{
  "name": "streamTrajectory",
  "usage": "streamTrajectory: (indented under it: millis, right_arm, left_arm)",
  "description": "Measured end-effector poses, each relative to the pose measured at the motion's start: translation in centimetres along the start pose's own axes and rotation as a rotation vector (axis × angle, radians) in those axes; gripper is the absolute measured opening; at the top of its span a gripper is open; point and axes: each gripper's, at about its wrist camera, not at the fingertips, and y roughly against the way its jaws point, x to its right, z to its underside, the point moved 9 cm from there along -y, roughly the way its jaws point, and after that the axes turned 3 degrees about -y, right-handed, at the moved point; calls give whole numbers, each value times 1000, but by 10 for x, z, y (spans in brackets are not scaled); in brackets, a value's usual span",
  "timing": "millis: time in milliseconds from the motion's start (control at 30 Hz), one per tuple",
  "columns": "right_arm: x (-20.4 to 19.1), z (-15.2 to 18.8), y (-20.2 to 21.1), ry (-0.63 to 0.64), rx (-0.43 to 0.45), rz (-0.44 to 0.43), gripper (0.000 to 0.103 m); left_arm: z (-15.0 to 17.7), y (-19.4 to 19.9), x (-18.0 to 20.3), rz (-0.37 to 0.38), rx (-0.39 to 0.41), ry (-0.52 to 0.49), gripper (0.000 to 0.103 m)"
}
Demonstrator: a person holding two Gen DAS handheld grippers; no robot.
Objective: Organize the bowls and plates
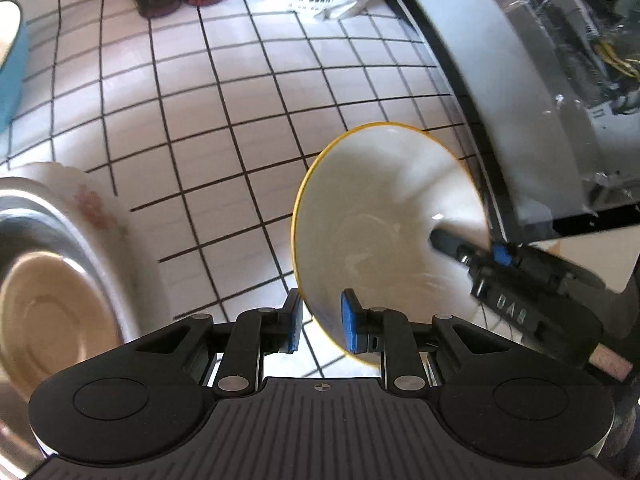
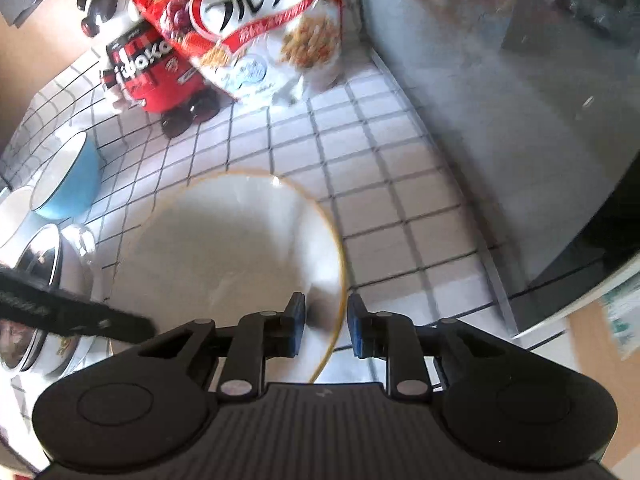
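A white bowl with a yellow rim [image 1: 380, 220] is held tilted above the tiled counter, with both grippers at its rim. My left gripper [image 1: 322, 326] has its blue pads on either side of the near rim with a gap showing. My right gripper [image 2: 326, 328] straddles the same bowl's [image 2: 232, 252] right rim, also with a gap; it shows in the left wrist view [image 1: 520, 280] reaching into the bowl. A steel bowl [image 1: 60, 264] with a beige dish inside sits at the left.
A blue bowl [image 2: 68, 184] and a steel bowl stack [image 2: 36, 300] stand at the left. A red cereal bag [image 2: 248, 20] and a red toy container [image 2: 152, 76] stand at the back. A glass-fronted appliance [image 2: 520, 120] borders the counter on the right.
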Motion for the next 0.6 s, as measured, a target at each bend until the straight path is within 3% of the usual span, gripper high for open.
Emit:
streamTrajectory:
  millis: [133, 233, 467, 600]
  right_arm:
    - [-12, -20, 37, 55, 85, 19, 23]
    - [-36, -44, 65, 79, 151, -16, 25]
    - [-158, -125, 136, 196, 355, -225, 26]
    - [-233, -162, 165, 241, 404, -379, 36]
  left_arm:
    - [6, 32, -3, 71, 49, -8, 23]
    - [2, 71, -17, 92, 143, -17, 23]
    - [-24, 205, -91, -4, 472, 27, 23]
    - [-34, 283, -127, -51, 665, 48, 23]
